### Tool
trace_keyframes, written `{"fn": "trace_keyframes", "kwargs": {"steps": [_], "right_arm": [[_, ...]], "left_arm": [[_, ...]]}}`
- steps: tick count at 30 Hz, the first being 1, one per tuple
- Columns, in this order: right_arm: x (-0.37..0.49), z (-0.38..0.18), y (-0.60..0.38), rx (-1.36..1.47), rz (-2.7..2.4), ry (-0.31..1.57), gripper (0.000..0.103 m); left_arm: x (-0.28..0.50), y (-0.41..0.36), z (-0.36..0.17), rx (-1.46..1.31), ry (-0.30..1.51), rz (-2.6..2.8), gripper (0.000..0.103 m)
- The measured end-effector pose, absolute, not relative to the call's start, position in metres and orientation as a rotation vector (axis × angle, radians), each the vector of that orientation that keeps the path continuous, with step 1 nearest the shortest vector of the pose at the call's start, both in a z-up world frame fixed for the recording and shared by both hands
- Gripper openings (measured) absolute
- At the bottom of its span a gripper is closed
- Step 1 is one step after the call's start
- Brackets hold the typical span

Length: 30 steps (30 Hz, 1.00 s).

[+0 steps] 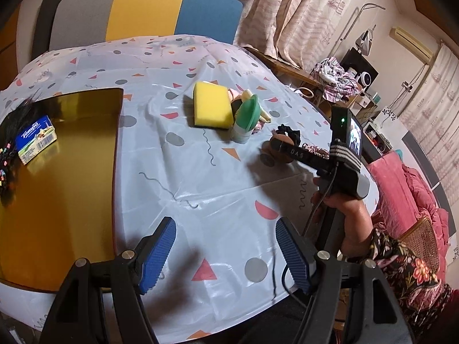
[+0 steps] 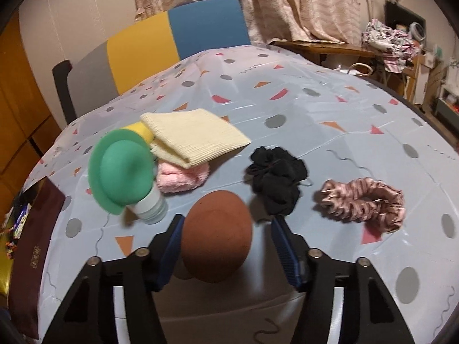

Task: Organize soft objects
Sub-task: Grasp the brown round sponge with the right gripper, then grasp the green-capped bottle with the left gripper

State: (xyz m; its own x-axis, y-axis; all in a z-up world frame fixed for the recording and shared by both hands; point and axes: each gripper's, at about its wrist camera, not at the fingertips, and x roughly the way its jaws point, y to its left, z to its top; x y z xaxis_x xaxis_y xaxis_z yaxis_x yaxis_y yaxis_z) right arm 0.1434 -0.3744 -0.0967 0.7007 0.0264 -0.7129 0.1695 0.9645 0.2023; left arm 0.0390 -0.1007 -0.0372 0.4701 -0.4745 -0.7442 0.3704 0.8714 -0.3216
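Observation:
My right gripper (image 2: 226, 246) is open, its blue pads either side of a brown foam ball (image 2: 216, 236) that lies on the tablecloth; the left pad is close to it, the right pad apart. Beyond it lie a black scrunchie (image 2: 276, 176), a pink striped scrunchie (image 2: 363, 203), a cream knit cloth (image 2: 192, 139) over a pink fluffy item (image 2: 182, 179), and a green sponge puff (image 2: 123, 169) on a white bottle (image 2: 152, 207). A yellow sponge (image 1: 212, 106) lies behind these. My left gripper (image 1: 223, 253) is open and empty above the near table.
A gold tray (image 1: 60, 177) at the left holds a Tempo tissue pack (image 1: 36, 139) and a black hairy item (image 1: 11, 132). A grey, yellow and blue chair back (image 1: 146, 11) stands beyond the table. The table's right edge (image 1: 370, 149) is near a pink quilt.

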Motion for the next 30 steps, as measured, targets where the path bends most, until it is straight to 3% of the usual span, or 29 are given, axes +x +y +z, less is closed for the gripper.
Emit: {"fn": "trace_keyframes", "kwargs": {"steps": [2,5,30], "right_arm": [[0.142,-0.097,-0.368,0.235,-0.070,0.789,0.044],[0.137,-0.095,-0.361,0.199,-0.064,0.769,0.042],[0.112,-0.106,-0.380,0.330,-0.089,0.677,0.041]], "left_arm": [[0.043,-0.105,-0.035,-0.120,0.948,-0.518,0.073],[0.052,-0.114,-0.030,-0.121,0.941,-0.518,0.073],[0.196,-0.248,-0.037,0.101,0.931,-0.454,0.074]]}}
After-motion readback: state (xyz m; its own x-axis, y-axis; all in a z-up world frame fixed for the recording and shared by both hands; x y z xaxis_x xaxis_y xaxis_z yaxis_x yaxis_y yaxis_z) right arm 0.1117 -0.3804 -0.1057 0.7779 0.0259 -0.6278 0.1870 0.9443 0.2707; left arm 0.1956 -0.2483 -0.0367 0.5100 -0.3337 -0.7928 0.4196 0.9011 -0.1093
